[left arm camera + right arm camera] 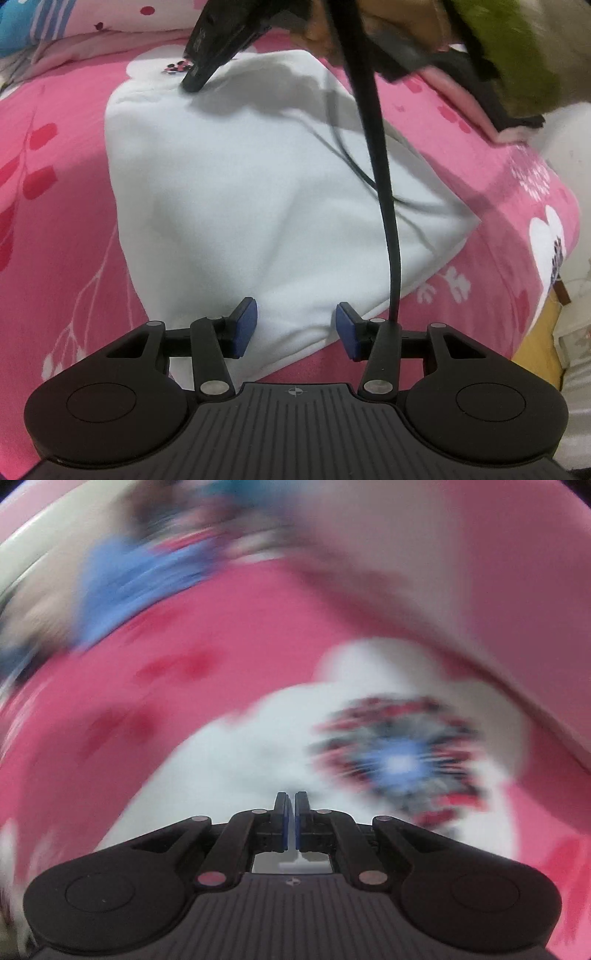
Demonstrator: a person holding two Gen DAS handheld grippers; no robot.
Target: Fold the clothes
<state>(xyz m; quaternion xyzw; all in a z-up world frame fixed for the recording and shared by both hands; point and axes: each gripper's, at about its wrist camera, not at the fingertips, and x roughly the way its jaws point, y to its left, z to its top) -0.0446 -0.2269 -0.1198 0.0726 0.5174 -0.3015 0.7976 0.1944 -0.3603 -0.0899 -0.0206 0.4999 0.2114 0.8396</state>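
A pale white garment lies folded into a rough rectangle on the pink flowered bedsheet. My left gripper hovers open over its near edge, and nothing sits between the blue pads. In the left wrist view my right gripper comes down from above, its tip on the garment's far left corner. The right wrist view is heavily blurred. There the right gripper is shut, with a thin strip of white cloth between its pads.
A black cable hangs from the right gripper across the garment, down to my left gripper. A hand and a green sleeve are at the top. The bed's right edge drops to a yellow floor. Pink bedding is heaped behind.
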